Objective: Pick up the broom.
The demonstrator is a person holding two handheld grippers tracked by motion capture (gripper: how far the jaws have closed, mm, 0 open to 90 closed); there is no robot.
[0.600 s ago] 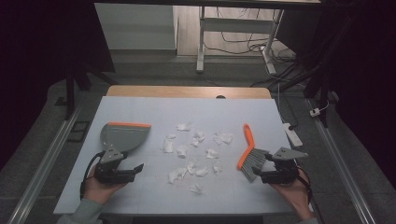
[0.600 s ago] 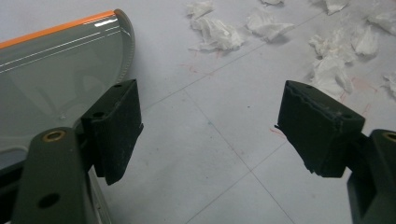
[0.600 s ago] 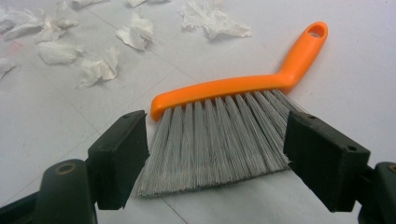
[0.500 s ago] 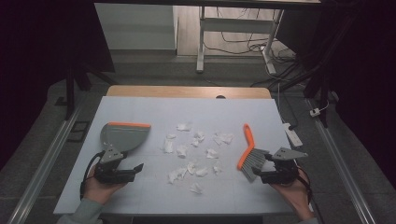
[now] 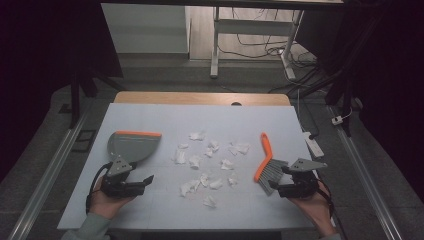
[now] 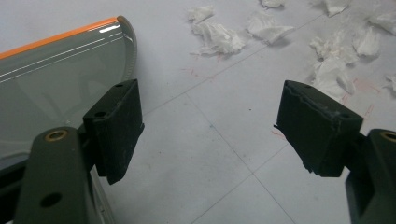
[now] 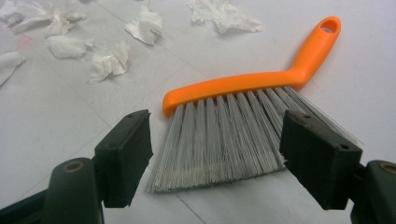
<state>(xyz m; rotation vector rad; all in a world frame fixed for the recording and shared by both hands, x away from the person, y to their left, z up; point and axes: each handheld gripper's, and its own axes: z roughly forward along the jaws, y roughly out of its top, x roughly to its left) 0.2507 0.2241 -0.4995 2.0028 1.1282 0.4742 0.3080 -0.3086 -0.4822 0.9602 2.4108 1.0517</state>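
Right claw: jaws spread wide with nothing pinched, low over the surface at its near right.
Brush: lies flat just ahead of the right claw; in the right gripper view its grey bristles fan toward the gap between the jaws, apart from both pads, and the orange handle bends away to a hanging hole at its far end.
Left claw: jaws spread wide, bare surface between them, held at the near left.
Dustpan: grey with an orange front edge, flat on the surface just beyond the left claw; in the left gripper view its curved wall sits behind the left-hand jaw.
Paper scraps: crumpled white bits scattered across the middle, between dustpan and brush.
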